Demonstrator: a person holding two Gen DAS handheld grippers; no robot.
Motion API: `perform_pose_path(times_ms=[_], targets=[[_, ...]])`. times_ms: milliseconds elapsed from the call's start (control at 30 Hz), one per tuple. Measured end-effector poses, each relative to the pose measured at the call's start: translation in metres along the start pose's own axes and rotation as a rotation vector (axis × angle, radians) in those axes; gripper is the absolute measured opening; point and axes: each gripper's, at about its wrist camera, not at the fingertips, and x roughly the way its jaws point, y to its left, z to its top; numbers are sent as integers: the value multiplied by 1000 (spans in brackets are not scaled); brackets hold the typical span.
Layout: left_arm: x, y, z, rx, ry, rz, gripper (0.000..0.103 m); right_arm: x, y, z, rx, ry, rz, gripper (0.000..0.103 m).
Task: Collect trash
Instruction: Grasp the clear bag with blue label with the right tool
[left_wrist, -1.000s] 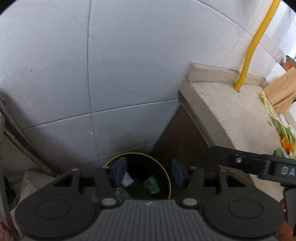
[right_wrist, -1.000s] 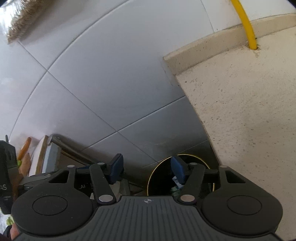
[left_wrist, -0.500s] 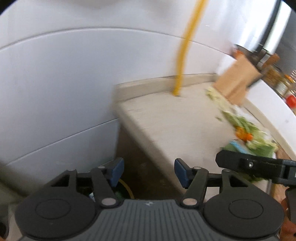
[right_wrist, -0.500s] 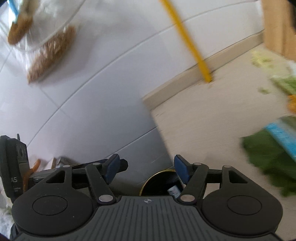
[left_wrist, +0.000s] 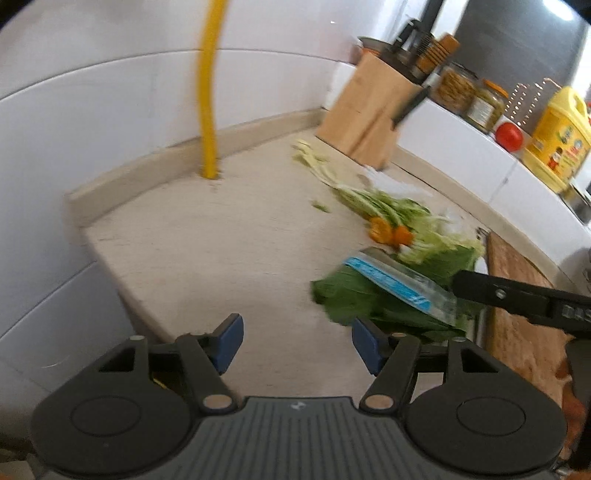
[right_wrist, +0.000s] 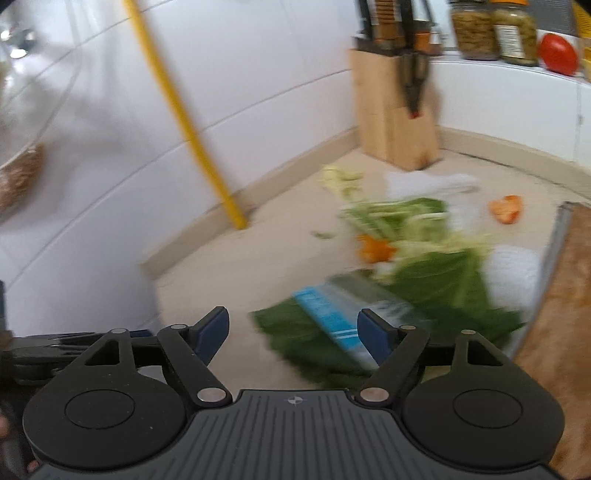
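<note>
both jaws just opening and empty, the left gripper (left_wrist: 297, 343) and right gripper (right_wrist: 293, 334) should drop squarely over the wrapper (right_wrist: 332, 314) beside the board (right_wrist: 554, 314), pinching leaves (left_wrist: 351, 299) too.

Speckled beige stone worktop (left_wrist: 207, 240), matt, beneath glossy white wall tiles (left_wrist: 92, 110); a pale wooden knife block (left_wrist: 364, 118), a crinkled clear plastic wrapper (left_wrist: 399, 284) on leafy greens (left_wrist: 347, 295), and a rough-grained wooden board (right_wrist: 554, 321)
</note>
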Motion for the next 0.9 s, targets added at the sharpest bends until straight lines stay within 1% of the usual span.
perform_pose_path(times_ms=[100,133,233,333,400,467,567,633,700,767,800,833,900], targets=[[8,-12,0,14,18,-6,60,15,-9,4,-71,21,-44,83],[9,-15,0,16,21,-4,60,19,-11,3,-94,30,-45,83],[12,-20,-2,16,31,4,60,33,-11,5,-177,64,-41,85],[15,-22,-4,4,39,22,60,49,-7,8,-269,130,-7,87],[17,-22,-5,-5,46,26,60,60,-6,10,-329,156,-7,87],[18,-24,-7,-11,49,30,60,70,-7,14,-357,196,-14,87],[19,-28,-8,-15,51,39,61,84,-14,19,-353,253,19,87],[21,-29,-8,-19,58,41,61,90,-16,18,-357,277,40,88],[24,-31,-8,-19,70,41,61,95,-16,16,-380,282,26,87],[25,-32,-9,-7,79,44,61,93,-17,16,-381,273,7,79],[24,-33,-9,-2,79,47,61,89,-18,16,-368,272,4,73],[23,-32,-9,-1,76,47,61,87,-20,18,-348,278,17,59],[20,-31,-8,-7,67,41,61,79,-26,19,-306,280,24,44]])
